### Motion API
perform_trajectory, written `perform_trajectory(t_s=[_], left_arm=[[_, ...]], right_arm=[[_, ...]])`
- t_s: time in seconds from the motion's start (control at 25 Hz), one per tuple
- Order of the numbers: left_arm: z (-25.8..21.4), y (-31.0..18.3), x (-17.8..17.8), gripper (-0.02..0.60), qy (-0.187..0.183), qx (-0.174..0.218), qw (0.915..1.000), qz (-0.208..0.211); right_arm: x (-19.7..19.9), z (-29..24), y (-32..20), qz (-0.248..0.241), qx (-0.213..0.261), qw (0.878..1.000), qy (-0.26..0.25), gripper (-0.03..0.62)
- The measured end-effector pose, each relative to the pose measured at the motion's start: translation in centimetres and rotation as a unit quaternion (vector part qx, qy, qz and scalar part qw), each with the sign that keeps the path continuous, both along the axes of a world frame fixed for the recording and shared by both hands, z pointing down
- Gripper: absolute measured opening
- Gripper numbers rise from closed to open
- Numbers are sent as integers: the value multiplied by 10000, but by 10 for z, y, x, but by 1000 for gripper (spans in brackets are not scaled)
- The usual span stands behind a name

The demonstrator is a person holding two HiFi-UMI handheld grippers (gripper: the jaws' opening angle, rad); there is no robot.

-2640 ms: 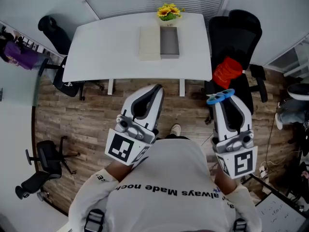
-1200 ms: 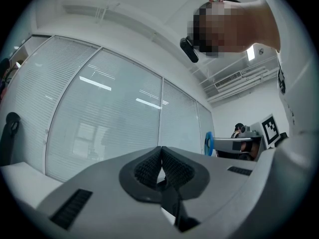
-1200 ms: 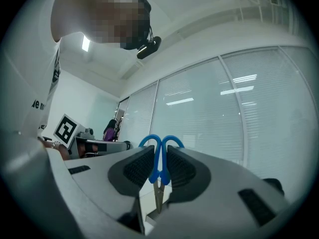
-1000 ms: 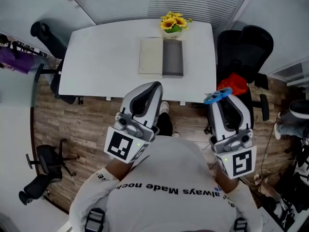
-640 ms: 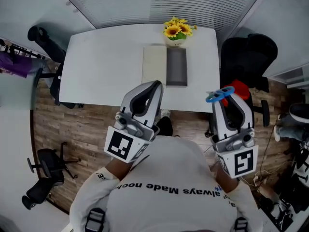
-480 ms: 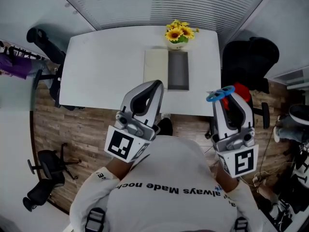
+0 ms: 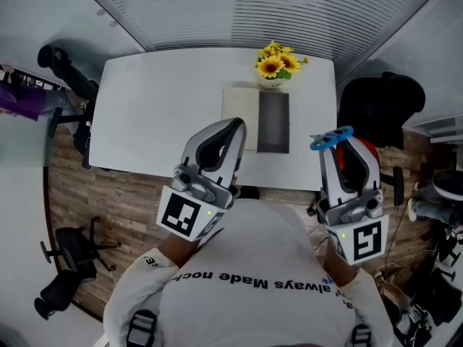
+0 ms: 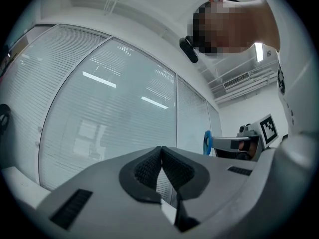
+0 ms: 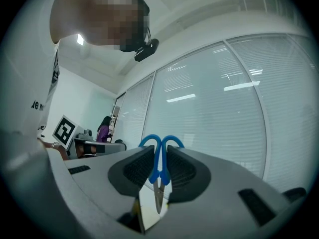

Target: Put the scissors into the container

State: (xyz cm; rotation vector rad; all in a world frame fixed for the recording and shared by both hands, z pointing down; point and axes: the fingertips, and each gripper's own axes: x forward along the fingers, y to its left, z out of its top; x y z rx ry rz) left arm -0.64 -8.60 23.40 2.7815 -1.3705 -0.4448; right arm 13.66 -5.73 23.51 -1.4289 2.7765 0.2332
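Note:
Blue-handled scissors [image 9: 158,159] sit clamped between the pads of my right gripper [image 9: 159,169], their handle loops sticking out past the tips [image 7: 331,139]. In the head view that gripper [image 7: 341,147] is held up at the right, short of the table's near right corner. The container [image 7: 273,123], a long grey open box, lies on the white table [image 7: 159,114] with a pale lid [image 7: 241,114] beside it on the left. My left gripper [image 7: 233,127] is shut with nothing in it, raised over the table's near edge; its pads [image 8: 149,167] meet.
A pot of yellow sunflowers [image 7: 276,66] stands just behind the container. Black office chairs [image 7: 383,107] stand right of the table, one with a red item on it. Another black chair [image 7: 64,63] is at the table's left end. Both gripper views face blinds and ceiling.
The table with the container and flowers has come nearer and shifted right in the head view. Both grippers stay raised, the scissors still held.

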Motion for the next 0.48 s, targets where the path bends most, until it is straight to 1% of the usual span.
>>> perform_trajectory(t_s=[0.24, 0.48], left_arm=[[3, -25, -12, 20, -15, 20, 10000, 10], [4, -39, -19, 20, 53, 27, 9999, 99]], right_arm=[[-12, 1, -24, -11, 42, 10000, -33, 87], [-21, -1, -37, 42, 61, 10000, 23, 88]])
